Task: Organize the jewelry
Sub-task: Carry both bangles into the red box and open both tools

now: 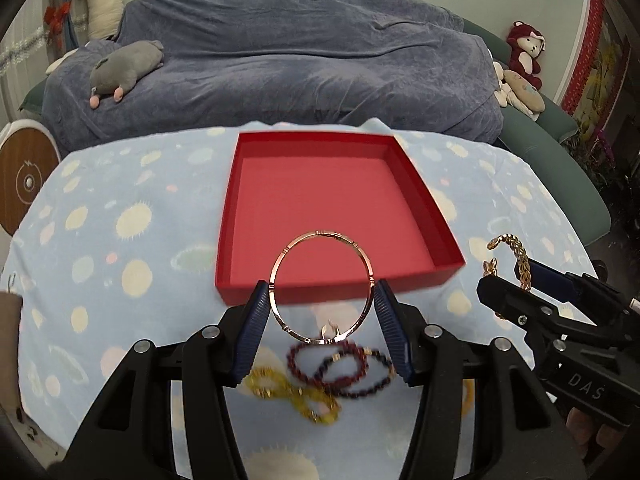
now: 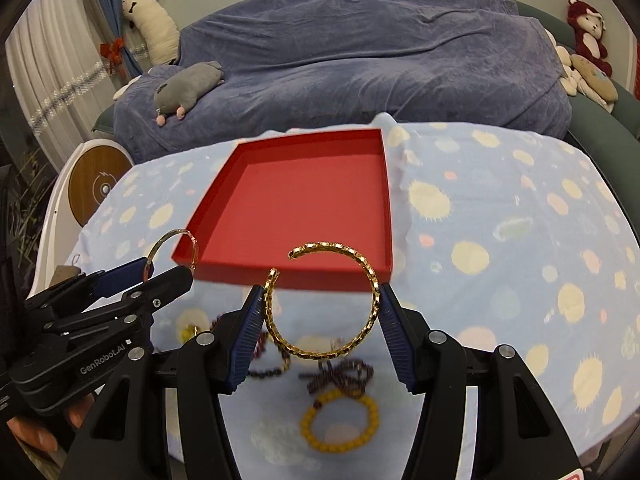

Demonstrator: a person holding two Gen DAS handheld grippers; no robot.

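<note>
My left gripper (image 1: 322, 300) is shut on a rose-gold bangle (image 1: 276, 266), held above the cloth just before the near wall of the empty red tray (image 1: 436, 216). My right gripper (image 2: 322, 300) is shut on an open gold chain cuff (image 2: 374, 280), held near the tray's near right corner (image 2: 386, 270). Each gripper shows in the other view: the right gripper (image 1: 516, 280) with the cuff (image 1: 520, 260), the left gripper (image 2: 160, 274) with the bangle (image 2: 192, 246). Dark red bead bracelets (image 1: 340, 364) and yellow bead bracelets (image 1: 296, 396) lie on the cloth below; one yellow bracelet (image 2: 340, 424) shows in the right view.
The table wears a light blue spotted cloth (image 1: 120, 248). Behind it is a sofa under a blue-grey blanket (image 1: 300, 48) with a grey plush toy (image 1: 124, 68) and a red plush bear (image 1: 524, 52). A round white and wood device (image 1: 24, 176) stands at the left.
</note>
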